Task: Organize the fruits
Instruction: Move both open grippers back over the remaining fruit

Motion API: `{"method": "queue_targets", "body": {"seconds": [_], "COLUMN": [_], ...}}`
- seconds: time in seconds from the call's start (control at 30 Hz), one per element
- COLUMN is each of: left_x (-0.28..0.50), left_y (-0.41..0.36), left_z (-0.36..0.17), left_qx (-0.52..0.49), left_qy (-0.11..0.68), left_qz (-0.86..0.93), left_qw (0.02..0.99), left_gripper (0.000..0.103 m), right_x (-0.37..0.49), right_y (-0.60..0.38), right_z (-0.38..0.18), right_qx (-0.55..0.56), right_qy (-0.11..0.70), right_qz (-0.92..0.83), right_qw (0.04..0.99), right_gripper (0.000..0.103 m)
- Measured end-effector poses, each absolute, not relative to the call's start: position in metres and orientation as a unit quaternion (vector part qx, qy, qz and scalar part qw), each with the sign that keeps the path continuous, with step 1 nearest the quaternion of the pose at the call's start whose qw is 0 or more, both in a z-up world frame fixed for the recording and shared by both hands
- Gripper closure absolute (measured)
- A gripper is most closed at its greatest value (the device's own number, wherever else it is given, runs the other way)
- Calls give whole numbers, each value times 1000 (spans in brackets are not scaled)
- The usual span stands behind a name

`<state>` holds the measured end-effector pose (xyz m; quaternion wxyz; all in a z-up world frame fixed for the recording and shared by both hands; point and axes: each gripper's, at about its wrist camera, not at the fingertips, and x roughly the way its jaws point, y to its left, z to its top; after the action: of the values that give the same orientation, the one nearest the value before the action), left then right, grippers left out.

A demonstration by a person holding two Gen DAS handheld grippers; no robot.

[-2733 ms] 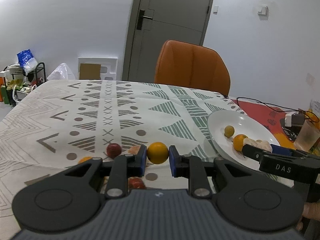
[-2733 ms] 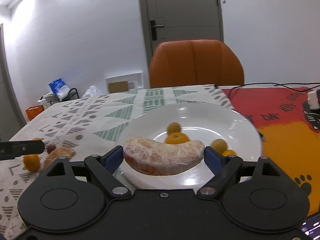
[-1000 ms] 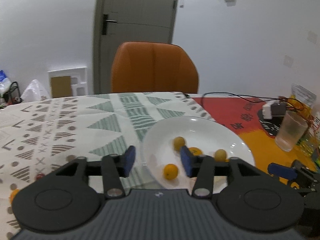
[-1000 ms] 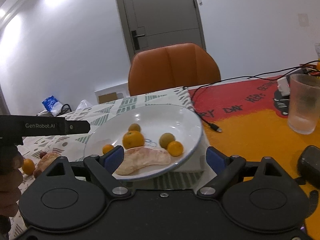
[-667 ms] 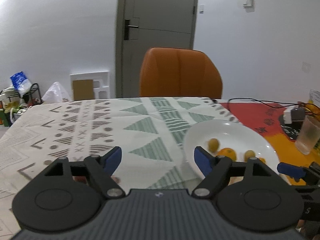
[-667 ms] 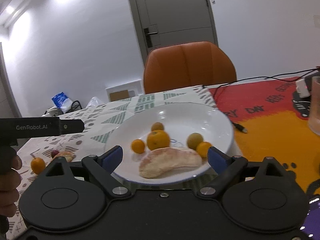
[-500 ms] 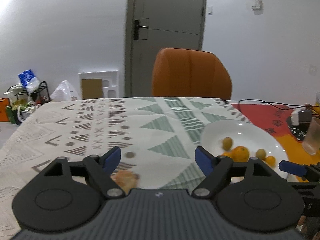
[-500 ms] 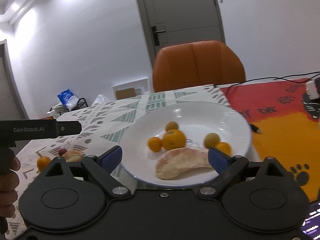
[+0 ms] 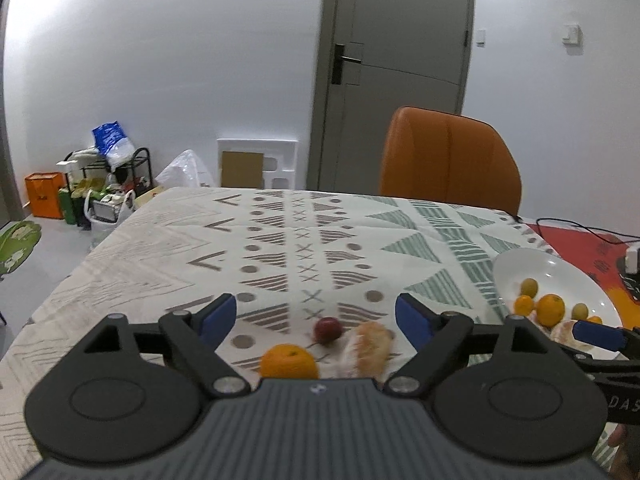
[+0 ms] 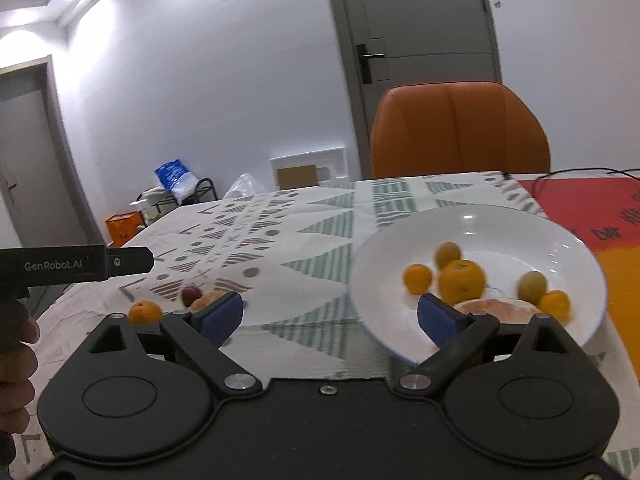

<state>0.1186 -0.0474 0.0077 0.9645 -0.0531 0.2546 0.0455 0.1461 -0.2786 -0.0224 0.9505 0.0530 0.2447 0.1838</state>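
A: Left claw (image 9: 316,318)?
B: Spread wide, empty. Orange (image 9: 289,361), red fruit (image 9: 327,330), blurred peeled segment (image 9: 370,348) on bench (image 9: 280,240), partly cut off.

A: Right claw (image 10: 330,312)?
B: Spread, empty. Plate (image 10: 520,224) holds citrus; its segment (image 10: 500,307) half-hidden.

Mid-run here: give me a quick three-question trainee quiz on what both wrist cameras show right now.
1. True or false: the left claw is open and holds nothing.
2. How many fruits lie on the tablecloth ahead of the left claw?
3. Where is the larger pomelo segment? A) on the tablecloth B) on the white plate C) in the right claw

Key: 1 true. 2 three: an orange, a small red fruit, a peeled pomelo piece. 3 B.
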Motion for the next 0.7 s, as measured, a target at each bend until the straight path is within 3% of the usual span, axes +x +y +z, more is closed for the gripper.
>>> {"method": "queue_targets", "body": {"seconds": [0.7], "left_x": [96], "left_y": [8], "left_z": [-13], "left_qx": [-100], "left_qy": [274], "left_qz": [54], "left_qw": [955], "left_gripper": [17], "right_x": [143], "right_y": [-213], "right_z": [-28], "right_qx": [14], "right_qy": [272], "right_qz": [245], "right_qw": [931], "right_gripper": [9]}}
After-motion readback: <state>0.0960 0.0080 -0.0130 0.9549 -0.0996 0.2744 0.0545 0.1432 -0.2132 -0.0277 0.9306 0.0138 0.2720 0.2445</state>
